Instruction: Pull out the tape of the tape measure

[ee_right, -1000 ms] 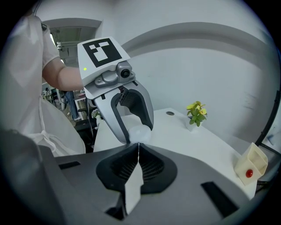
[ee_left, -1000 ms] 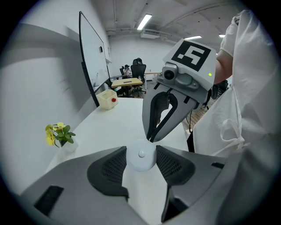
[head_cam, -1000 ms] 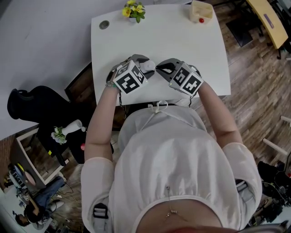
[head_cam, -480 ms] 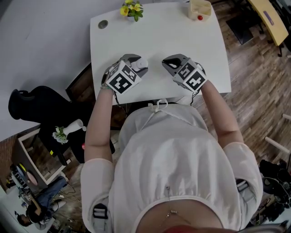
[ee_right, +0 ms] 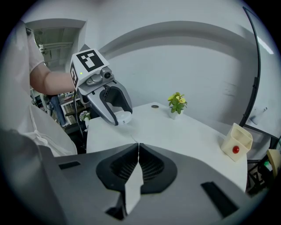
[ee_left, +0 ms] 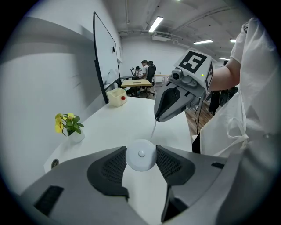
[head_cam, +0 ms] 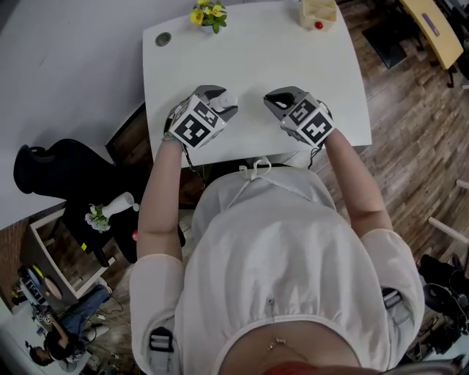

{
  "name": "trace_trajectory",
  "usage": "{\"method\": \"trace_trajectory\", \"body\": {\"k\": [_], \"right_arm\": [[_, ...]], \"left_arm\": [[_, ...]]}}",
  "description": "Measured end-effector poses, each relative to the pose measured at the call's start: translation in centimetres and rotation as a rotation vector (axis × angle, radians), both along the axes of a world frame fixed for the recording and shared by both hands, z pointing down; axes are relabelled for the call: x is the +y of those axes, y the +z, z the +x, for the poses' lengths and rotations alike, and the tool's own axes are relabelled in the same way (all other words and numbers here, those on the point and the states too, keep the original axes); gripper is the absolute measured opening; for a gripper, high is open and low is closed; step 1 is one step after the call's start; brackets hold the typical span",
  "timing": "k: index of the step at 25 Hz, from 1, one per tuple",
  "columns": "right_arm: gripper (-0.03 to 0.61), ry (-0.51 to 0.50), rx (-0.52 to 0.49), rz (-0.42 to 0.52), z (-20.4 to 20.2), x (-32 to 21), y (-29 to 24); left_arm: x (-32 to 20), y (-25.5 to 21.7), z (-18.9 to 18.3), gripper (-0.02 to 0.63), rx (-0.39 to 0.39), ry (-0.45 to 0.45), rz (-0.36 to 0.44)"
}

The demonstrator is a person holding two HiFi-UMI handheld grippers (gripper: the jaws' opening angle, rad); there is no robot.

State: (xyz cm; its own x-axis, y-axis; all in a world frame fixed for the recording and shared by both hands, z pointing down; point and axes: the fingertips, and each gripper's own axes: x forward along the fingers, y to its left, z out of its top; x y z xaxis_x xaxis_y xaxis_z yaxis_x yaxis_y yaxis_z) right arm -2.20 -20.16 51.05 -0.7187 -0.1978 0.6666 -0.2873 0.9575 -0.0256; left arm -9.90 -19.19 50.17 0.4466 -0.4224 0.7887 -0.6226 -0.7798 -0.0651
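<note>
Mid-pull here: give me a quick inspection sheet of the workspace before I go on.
surface: white table, round grommet at a far corner.
job's things: round white tape measure; thin white tape drawn out to the right gripper.
clutter: potted yellow flowers and cream box, both at the far edge.
grippers: left gripper clamps the tape measure; right gripper shut on the tape's end.
cables: thin dark cable hangs under the left gripper.
surroundings: wood floor; people at a far desk.
</note>
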Motion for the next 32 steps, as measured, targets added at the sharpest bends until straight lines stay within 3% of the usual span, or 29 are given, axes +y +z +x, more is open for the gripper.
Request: {"method": "trace_trajectory", "body": {"k": [8, 17, 22, 27, 32], "right_arm": [[0.012, 0.093, 0.040, 0.010, 3.8, -1.6, 0.5], [0.012, 0.154, 0.037, -0.007, 4.8, -2.5, 0.6], [0.012, 0.226, 0.083, -0.008, 7.0, -3.8, 1.3], [0.012, 0.266, 0.068, -0.025, 8.3, -4.4, 1.0], [0.012, 0.281, 0.094, -0.020, 8.7, -4.3, 1.5]], "left_arm": [[-0.1, 0.1, -1.8, 0.227, -0.017, -0.058, 0.009], [-0.6, -0.2, -1.5, 0.227, -0.001, -0.103, 0.013], [-0.7, 0.3, -3.1, 0.227, -0.035, -0.145, 0.006], [-0.4, -0.3, -3.9, 0.227, 0.010, -0.184, -0.006], [-0.6, 0.2, -3.7, 0.227, 0.003, -0.175, -0.013]]}}
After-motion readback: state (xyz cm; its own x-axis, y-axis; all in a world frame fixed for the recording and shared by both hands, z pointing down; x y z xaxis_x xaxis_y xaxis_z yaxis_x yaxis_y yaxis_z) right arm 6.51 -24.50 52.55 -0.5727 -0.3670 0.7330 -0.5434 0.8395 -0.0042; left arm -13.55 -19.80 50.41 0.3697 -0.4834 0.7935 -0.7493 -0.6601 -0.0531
